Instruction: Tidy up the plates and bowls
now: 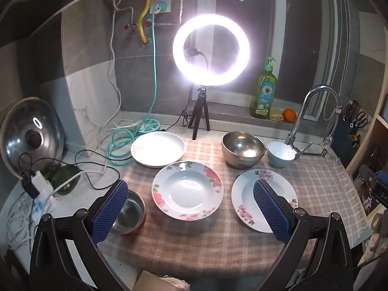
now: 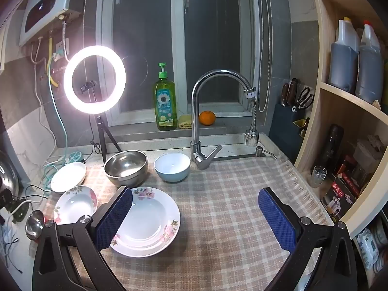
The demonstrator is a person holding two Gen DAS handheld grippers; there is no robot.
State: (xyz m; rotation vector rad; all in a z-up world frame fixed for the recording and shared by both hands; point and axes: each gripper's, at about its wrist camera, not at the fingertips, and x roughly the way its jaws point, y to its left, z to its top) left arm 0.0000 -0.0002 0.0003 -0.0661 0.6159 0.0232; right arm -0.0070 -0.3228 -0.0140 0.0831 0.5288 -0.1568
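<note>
Both grippers hang released: the left gripper (image 1: 190, 214) frames the rose plate (image 1: 187, 190) dead ahead, while the right gripper (image 2: 195, 218) has the pink-flower plate (image 2: 148, 223) by its left finger.

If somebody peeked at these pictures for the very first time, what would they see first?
First, the glowing ring light on its little tripod at the back of the counter. Next, the flowered plates and shiny steel bowl spread on the checked cloth. Then the green soap bottle and orange on the windowsill behind the tap.
</note>
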